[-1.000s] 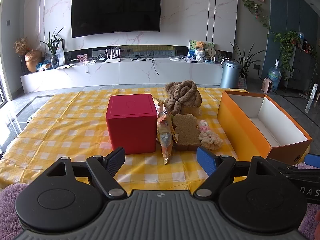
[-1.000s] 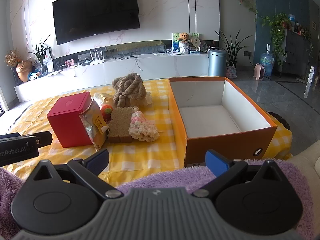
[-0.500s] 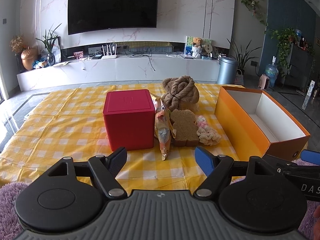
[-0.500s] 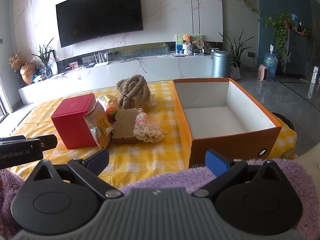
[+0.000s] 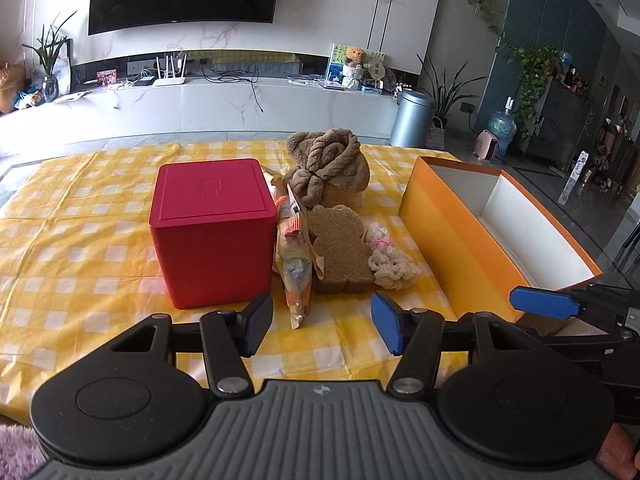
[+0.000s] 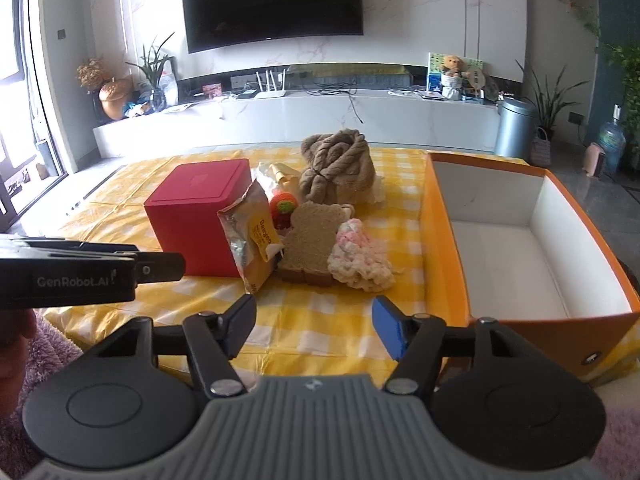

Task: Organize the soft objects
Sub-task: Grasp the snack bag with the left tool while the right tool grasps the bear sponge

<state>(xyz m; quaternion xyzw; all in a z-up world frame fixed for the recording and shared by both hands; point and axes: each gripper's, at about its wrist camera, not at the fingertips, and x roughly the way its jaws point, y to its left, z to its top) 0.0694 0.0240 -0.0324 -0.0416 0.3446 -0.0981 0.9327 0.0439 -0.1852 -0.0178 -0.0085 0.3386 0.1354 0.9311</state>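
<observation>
On the yellow checked tablecloth (image 5: 80, 248) stands a red cube box (image 5: 212, 232). Beside it lie a snack bag (image 5: 296, 264), a brown bear-shaped sponge (image 5: 340, 248), a pink and cream knitted piece (image 5: 390, 260) and a knotted brown towel (image 5: 328, 164). An open orange box (image 5: 448, 232) with a white inside stands to their right. My left gripper (image 5: 320, 330) hovers over the near table edge, jaws closing with nothing between them. My right gripper (image 6: 314, 328) is likewise closing on nothing, in front of the knitted piece (image 6: 360, 256), sponge (image 6: 314, 240) and orange box (image 6: 444, 264).
A small red and green knitted toy (image 6: 283, 208) sits behind the snack bag (image 6: 252, 236). A purple fluffy cover (image 5: 16, 452) lies at the near edge. Behind the table are a white TV console (image 5: 224, 108), a wall TV and a metal bin (image 5: 412, 118).
Both grippers have moved forward toward the pile and tilted down, so the objects look larger. Both pairs of jaws have narrowed. The right view has swung left.
</observation>
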